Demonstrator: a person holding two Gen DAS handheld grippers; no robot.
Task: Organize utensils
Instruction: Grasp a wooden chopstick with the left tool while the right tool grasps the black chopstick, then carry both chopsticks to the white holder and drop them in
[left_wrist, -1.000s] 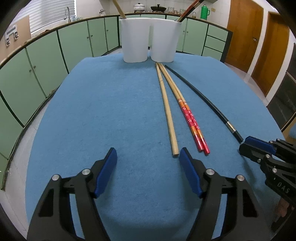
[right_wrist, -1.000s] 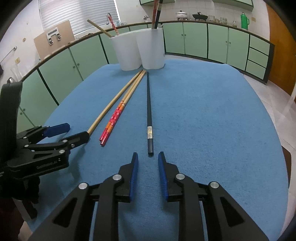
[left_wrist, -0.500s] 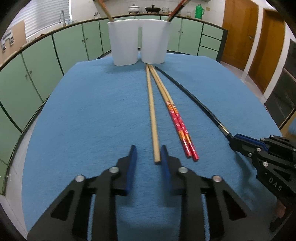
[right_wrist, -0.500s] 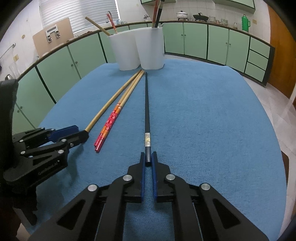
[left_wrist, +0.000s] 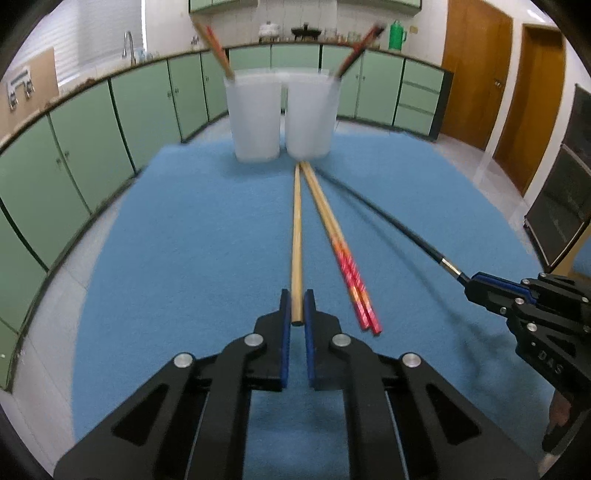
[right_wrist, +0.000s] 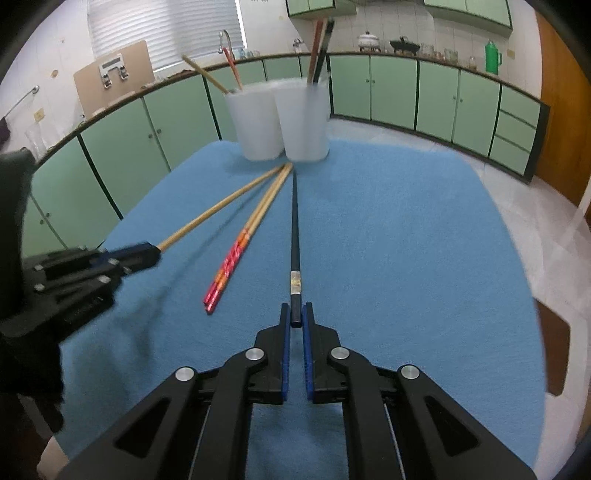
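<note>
The left gripper (left_wrist: 296, 308), its jaws just closed, clamps a bamboo chopstick (left_wrist: 297, 236). The right gripper (right_wrist: 296, 314) pinches a black chopstick (right_wrist: 295, 229) above the blue bench (right_wrist: 406, 240)

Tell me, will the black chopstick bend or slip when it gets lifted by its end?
Probably stiff: the black chopstick runs straight from the right gripper. Held only at its end, it may droop or swing. It looks glossy, so it could slip.
</note>
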